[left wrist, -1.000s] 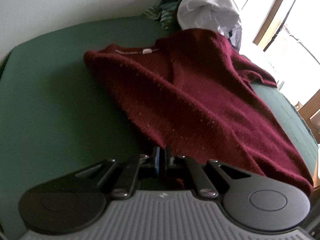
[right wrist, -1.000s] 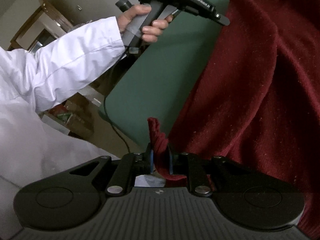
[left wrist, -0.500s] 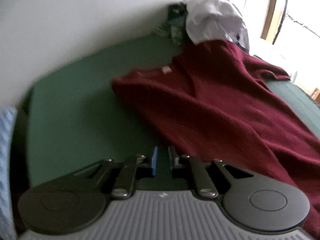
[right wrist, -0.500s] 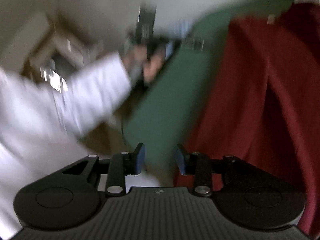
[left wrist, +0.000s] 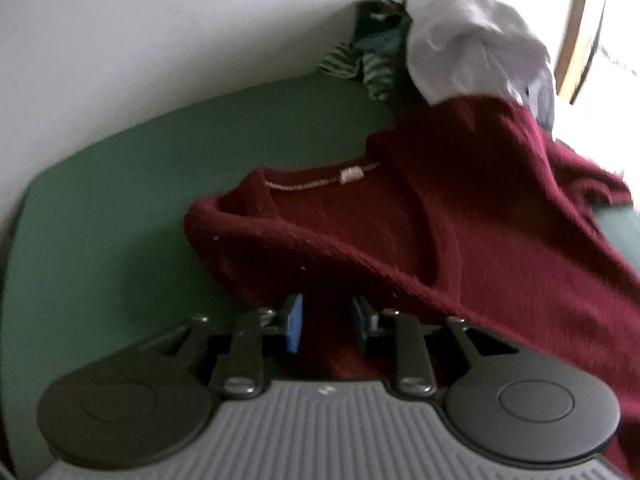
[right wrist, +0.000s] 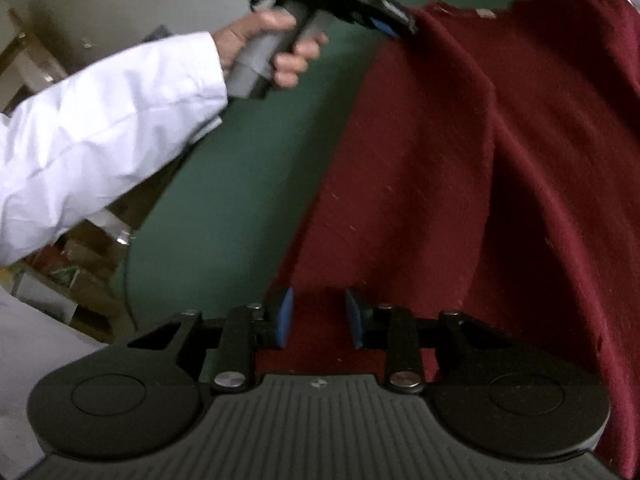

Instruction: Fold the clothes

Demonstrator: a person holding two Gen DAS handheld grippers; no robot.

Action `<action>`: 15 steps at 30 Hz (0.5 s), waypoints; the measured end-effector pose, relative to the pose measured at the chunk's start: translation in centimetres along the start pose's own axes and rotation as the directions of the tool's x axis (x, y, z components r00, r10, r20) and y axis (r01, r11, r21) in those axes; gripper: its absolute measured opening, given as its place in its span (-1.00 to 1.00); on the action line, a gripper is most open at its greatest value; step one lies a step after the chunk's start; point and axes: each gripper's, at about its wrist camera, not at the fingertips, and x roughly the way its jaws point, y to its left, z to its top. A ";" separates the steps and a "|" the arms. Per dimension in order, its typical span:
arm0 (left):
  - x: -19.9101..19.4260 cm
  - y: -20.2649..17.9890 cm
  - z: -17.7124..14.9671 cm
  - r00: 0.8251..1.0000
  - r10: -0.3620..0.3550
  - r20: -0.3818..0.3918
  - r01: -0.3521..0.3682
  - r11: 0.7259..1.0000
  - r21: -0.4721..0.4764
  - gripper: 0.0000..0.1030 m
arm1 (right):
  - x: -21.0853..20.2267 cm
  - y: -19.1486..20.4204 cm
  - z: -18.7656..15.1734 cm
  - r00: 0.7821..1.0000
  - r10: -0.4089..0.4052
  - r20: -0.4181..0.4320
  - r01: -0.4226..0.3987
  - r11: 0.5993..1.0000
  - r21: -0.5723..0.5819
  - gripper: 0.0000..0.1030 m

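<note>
A dark red knit sweater lies spread on the green surface, its collar with a small label toward the wall. My left gripper is open, its jaws apart over the sweater's near left edge. In the right wrist view the same sweater fills the right half. My right gripper is open over the sweater's hem at the surface's near edge. The left gripper also shows in the right wrist view, held in a hand at the sweater's far shoulder.
A heap of white cloth and a striped dark garment sit against the white wall at the far corner. A white-sleeved arm crosses the left. Boxes and clutter lie on the floor beyond the green surface.
Both grippers were shut on the sweater's edge a second ago and have let go and opened. The left gripper moved toward the sweater's shoulder.
</note>
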 end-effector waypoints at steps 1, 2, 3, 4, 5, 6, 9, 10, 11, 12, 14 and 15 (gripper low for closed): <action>0.3 0.1 0.2 1.000 -0.002 0.003 0.002 1.000 -0.002 -0.35 | 0.1 0.0 -0.2 1.000 -0.001 0.002 0.001 1.000 0.012 -0.43; 0.5 0.1 0.4 1.000 -0.004 0.006 0.004 1.000 -0.003 -0.33 | -0.3 0.0 -0.5 1.000 0.010 0.007 -0.010 1.000 0.018 -0.42; 0.8 0.2 0.5 1.000 -0.007 0.009 0.007 1.000 -0.005 -0.30 | -0.3 0.1 -0.8 1.000 0.016 0.013 -0.016 1.000 0.021 -0.42; 1.0 0.2 0.7 1.000 -0.009 0.012 0.009 1.000 -0.007 -0.27 | -0.3 0.2 -1.0 0.999 0.023 0.022 -0.023 1.000 0.019 -0.42; 1.2 0.1 0.9 1.000 -0.003 0.013 0.003 1.000 0.002 -0.26 | -0.4 0.3 -1.2 0.999 0.030 0.031 -0.030 0.999 0.017 -0.42; 1.0 -0.3 1.1 1.000 0.014 0.016 -0.014 1.000 0.021 -0.23 | -0.4 0.3 -1.5 0.999 0.036 0.040 -0.037 0.999 0.015 -0.42; 0.2 -1.5 1.5 0.997 0.063 0.037 -0.065 0.996 0.059 -0.21 | -0.6 1.1 -1.7 0.998 0.048 0.050 -0.049 0.999 0.020 -0.42; 0.5 -1.9 1.4 0.997 0.065 0.031 -0.067 0.995 0.067 0.05 | -0.2 1.3 -1.3 0.998 0.050 0.050 -0.051 0.998 0.022 -0.42; 0.7 -2.4 1.3 0.997 0.068 0.024 -0.070 0.995 0.075 0.22 | 0.0 1.3 -1.3 0.997 0.052 0.052 -0.053 0.998 0.018 -0.42; 0.9 -2.8 1.1 0.997 0.071 0.018 -0.072 0.994 0.084 0.36 | 0.1 1.2 -1.3 0.997 0.056 0.054 -0.057 0.998 0.015 -0.42; 1.4 -3.7 0.7 0.996 0.086 0.006 -0.086 0.990 0.108 0.31 | 0.2 1.1 -1.4 0.996 0.065 0.058 -0.066 0.998 0.013 -0.42; 1.6 -4.2 0.5 0.994 0.106 0.008 -0.106 0.987 0.124 0.31 | 0.0 0.9 -1.2 0.996 0.072 0.059 -0.073 0.997 0.009 -0.42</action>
